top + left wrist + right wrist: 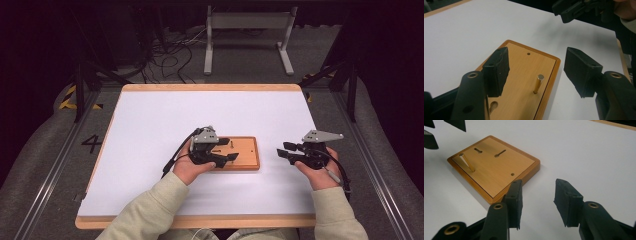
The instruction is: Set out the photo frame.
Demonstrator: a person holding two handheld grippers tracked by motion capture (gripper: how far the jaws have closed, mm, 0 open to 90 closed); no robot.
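Pin (538,84) trouble is my worry—it stands upright in the board (524,75), between the jaws of my left tool (539,72), which gape apart and touch nothing. If I close off-centre, one pad (499,71) could shove the pin sideways and jam it in its hole, or tip the board on the bench (150,115). Further right, my right tool (290,151) hovers just beside the board—jaws apart, nothing in them—so nothing braces the board.
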